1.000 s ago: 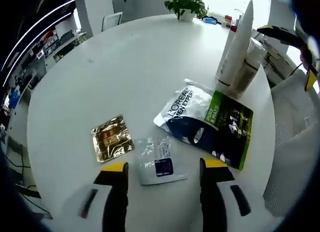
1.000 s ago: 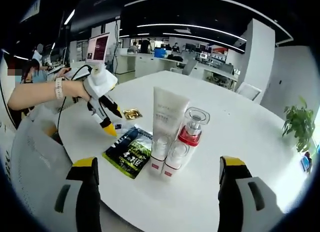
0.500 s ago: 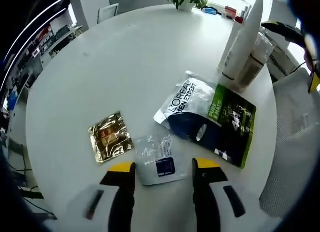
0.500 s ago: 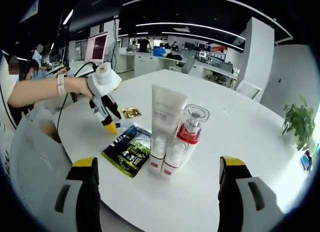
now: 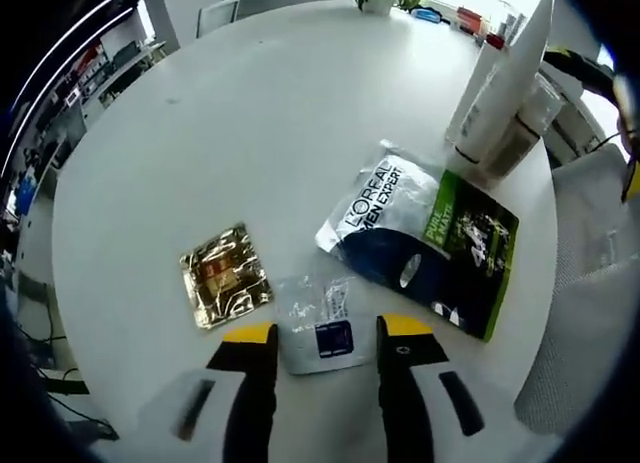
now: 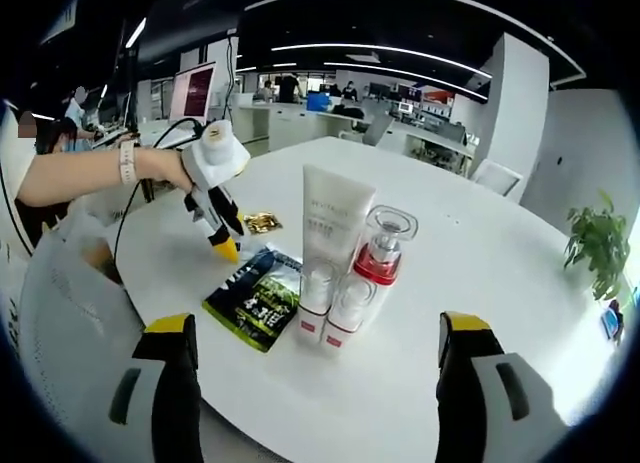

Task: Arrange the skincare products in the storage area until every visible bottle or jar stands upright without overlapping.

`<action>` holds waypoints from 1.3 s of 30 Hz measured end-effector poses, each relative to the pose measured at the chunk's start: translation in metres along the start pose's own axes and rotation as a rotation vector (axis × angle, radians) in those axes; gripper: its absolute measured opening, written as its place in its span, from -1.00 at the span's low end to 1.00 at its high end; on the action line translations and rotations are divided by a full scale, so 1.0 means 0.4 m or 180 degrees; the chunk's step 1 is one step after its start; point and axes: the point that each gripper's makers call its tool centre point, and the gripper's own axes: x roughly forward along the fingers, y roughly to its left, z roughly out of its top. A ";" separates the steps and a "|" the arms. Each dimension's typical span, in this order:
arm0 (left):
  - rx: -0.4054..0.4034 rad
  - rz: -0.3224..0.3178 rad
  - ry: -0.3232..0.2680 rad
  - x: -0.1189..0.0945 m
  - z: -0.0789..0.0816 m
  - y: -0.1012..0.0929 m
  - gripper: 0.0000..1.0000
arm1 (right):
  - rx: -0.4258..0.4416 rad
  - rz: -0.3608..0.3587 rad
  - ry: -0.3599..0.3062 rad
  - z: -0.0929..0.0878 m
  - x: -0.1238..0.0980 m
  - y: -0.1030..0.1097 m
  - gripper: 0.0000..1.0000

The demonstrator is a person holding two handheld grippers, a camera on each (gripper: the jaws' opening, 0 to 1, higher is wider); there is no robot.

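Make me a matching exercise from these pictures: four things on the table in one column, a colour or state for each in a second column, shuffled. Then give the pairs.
Things:
1. foil sachet
2. L'Oreal pouch
3. white tube
4. clear sachet

States:
A. standing upright
B. gold, lying flat
C. between the left tongs' jaws
D. black, white and green, lying flat

Pairs: 1-B, 2-D, 3-A, 4-C

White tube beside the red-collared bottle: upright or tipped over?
Upright. The white tube stands cap-down on the table, touching the red-collared bottle, flat crimped end on top.
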 end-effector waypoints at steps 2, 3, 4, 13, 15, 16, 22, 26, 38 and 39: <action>0.0010 0.0018 -0.0012 -0.002 -0.001 -0.004 -0.28 | -0.0008 -0.0006 -0.0003 0.001 0.000 -0.001 0.99; 0.0026 0.0003 0.0000 0.000 -0.002 -0.002 -0.28 | -0.0008 -0.0003 -0.0004 0.001 -0.001 -0.001 0.99; 0.0050 -0.0002 0.0002 0.001 -0.003 -0.002 -0.28 | -0.0010 -0.0005 -0.0011 0.003 -0.001 -0.001 0.99; 0.0319 -0.0005 0.0047 -0.004 -0.021 -0.003 -0.29 | -0.0019 0.0005 -0.0025 0.006 -0.003 0.001 0.99; 0.0374 -0.0046 0.0073 -0.007 -0.029 -0.014 -0.29 | -0.0017 0.0005 -0.0024 0.004 -0.003 0.001 0.99; 0.0433 -0.0077 0.0079 -0.009 -0.032 -0.017 -0.29 | -0.0019 0.0005 -0.0022 0.004 -0.003 0.002 0.99; 0.0594 -0.0188 0.0121 -0.018 -0.045 -0.042 -0.29 | -0.0037 0.0036 0.0011 -0.001 -0.001 0.006 0.99; 0.0773 -0.0304 0.0126 -0.025 -0.055 -0.070 -0.29 | -0.0041 0.0043 0.0003 0.000 -0.001 0.010 0.99; 0.1347 -0.0559 0.0285 -0.044 -0.086 -0.121 -0.29 | -0.0055 0.0039 0.0047 -0.011 -0.002 0.011 0.99; 0.1395 -0.0588 0.0306 -0.046 -0.091 -0.128 -0.29 | -0.0049 0.0039 0.0043 -0.011 -0.003 0.011 0.99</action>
